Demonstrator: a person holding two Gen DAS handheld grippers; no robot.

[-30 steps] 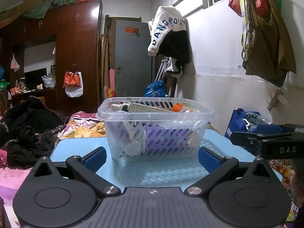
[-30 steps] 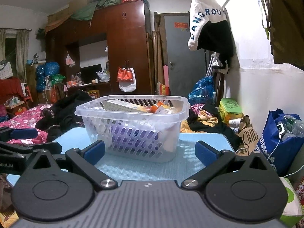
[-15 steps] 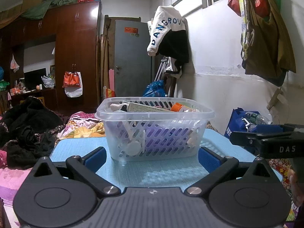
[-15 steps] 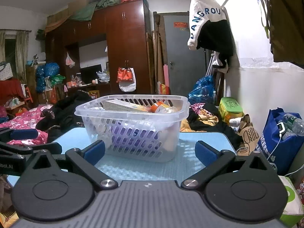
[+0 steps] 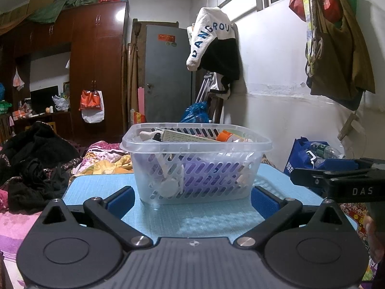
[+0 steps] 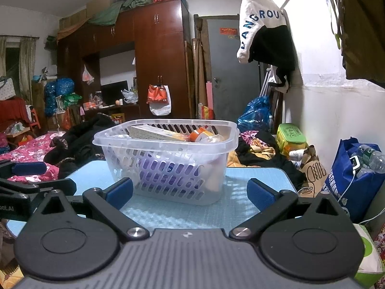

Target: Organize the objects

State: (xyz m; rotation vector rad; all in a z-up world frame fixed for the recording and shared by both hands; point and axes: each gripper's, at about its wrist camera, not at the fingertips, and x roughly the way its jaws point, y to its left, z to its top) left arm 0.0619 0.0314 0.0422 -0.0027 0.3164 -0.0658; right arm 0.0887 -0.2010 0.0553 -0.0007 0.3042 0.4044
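A clear slotted plastic basket (image 5: 134,142) stands on a light blue table (image 5: 96,187). It holds several items: a flat box (image 5: 185,136), an orange-capped bottle (image 5: 225,136) and white and purple things below. The basket also shows in the right wrist view (image 6: 101,139). My left gripper (image 5: 191,198) is open and empty, just short of the basket's near wall. My right gripper (image 6: 190,191) is open and empty, also just short of the basket. The right gripper shows at the right edge of the left wrist view (image 5: 336,178); the left gripper shows at the left edge of the right wrist view (image 6: 28,183).
A bed with dark clothes (image 5: 31,159) lies left of the table. A blue bag with bottles (image 6: 356,178) stands right of it by the white wall. A green tin (image 6: 291,137) and clothes lie behind the table. Wardrobe (image 5: 96,72) and door (image 5: 168,72) are far back.
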